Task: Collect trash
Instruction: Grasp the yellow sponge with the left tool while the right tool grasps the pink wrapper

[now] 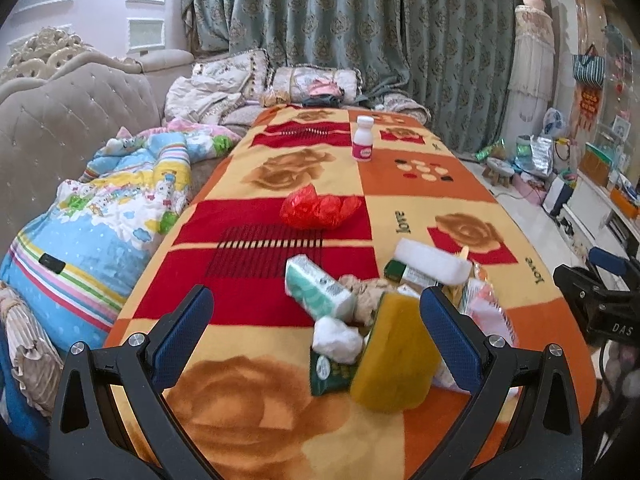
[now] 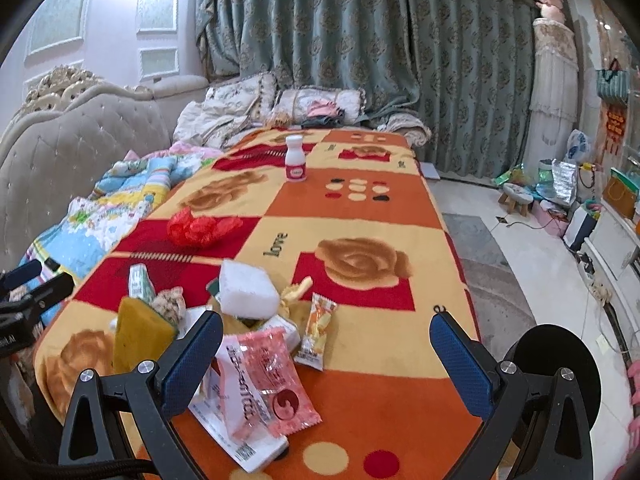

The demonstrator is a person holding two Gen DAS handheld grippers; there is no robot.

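Observation:
A heap of trash lies at the near end of the blanket-covered table (image 1: 248, 412): a yellow sponge (image 1: 394, 356), a tissue pack (image 1: 318, 286), a white wad (image 1: 336, 338), a white foam block (image 2: 248, 290), pink wrappers (image 2: 268, 380) and a snack packet (image 2: 318, 332). A crumpled red plastic bag (image 1: 318, 208) (image 2: 202, 228) lies mid-table. A white bottle (image 1: 363, 138) (image 2: 295, 159) stands at the far end. My left gripper (image 1: 316, 312) hovers open over the heap. My right gripper (image 2: 326, 340) hangs open above the wrappers. Neither holds anything.
A tufted sofa (image 1: 60, 120) with a colourful quilt (image 1: 116, 200) runs along the table's left side. Cushions (image 1: 240, 80) and curtains close the far end. Tiled floor (image 2: 520, 280), a small stool (image 2: 516, 196) and bags lie to the right.

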